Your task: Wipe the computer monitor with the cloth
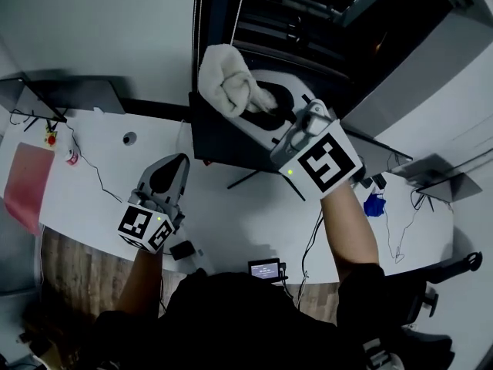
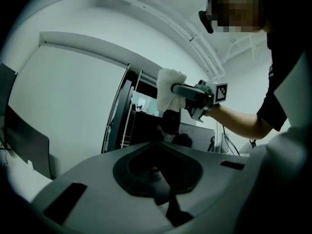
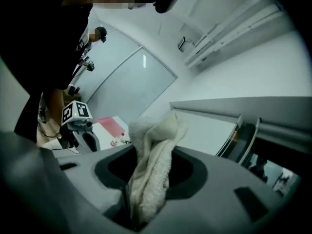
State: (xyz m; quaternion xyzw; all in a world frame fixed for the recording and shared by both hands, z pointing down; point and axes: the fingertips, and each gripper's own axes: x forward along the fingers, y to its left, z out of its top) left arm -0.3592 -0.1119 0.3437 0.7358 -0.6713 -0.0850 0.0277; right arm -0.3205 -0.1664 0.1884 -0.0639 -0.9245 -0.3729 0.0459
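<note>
The right gripper (image 1: 260,108) clamps the cloth (image 1: 223,79) in its fingers, bunched beyond their tips at the monitor (image 1: 223,141) top. Wiping seems barely started. The left gripper (image 1: 171,168) has its fingers together, empty.

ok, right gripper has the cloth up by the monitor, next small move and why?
Probably lower the right gripper so the cloth meets the monitor near its top edge. Its jaws are shut on the cloth, which in the left gripper view sits above the monitor, apparently not touching it. The left gripper is low, shut and empty.
</note>
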